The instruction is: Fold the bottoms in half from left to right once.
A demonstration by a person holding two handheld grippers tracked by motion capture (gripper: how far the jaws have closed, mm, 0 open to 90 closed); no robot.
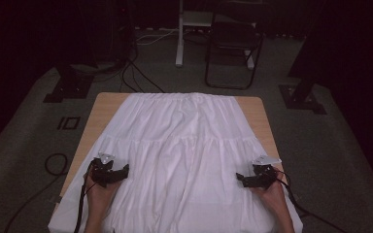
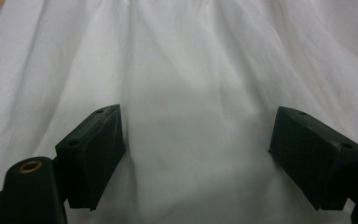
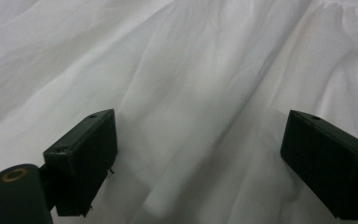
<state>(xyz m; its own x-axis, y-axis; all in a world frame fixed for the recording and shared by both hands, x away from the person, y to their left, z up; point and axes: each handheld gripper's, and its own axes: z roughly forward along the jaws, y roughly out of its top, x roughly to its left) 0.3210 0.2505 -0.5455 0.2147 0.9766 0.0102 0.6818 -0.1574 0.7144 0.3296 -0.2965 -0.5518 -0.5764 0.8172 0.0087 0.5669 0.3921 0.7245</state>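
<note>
A white gathered skirt (image 1: 184,145) lies spread flat over the wooden table (image 1: 104,104), waistband at the far end and hem hanging over the near edge. My left gripper (image 1: 110,173) rests over the skirt's left side, held by a hand. My right gripper (image 1: 256,177) is over the skirt's right side. In the left gripper view the black jaws stand wide apart above wrinkled white cloth (image 2: 196,93), nothing between them (image 2: 198,158). The right gripper view has the same: jaws wide open over folds of the cloth (image 3: 200,93), gap empty (image 3: 200,163).
Bare wood shows along the table's left and far right edges (image 1: 260,109). Beyond the table stand a dark folding chair (image 1: 233,43), a white post (image 1: 179,34) and stand bases on grey carpet. Cables trail on the floor at left (image 1: 53,165).
</note>
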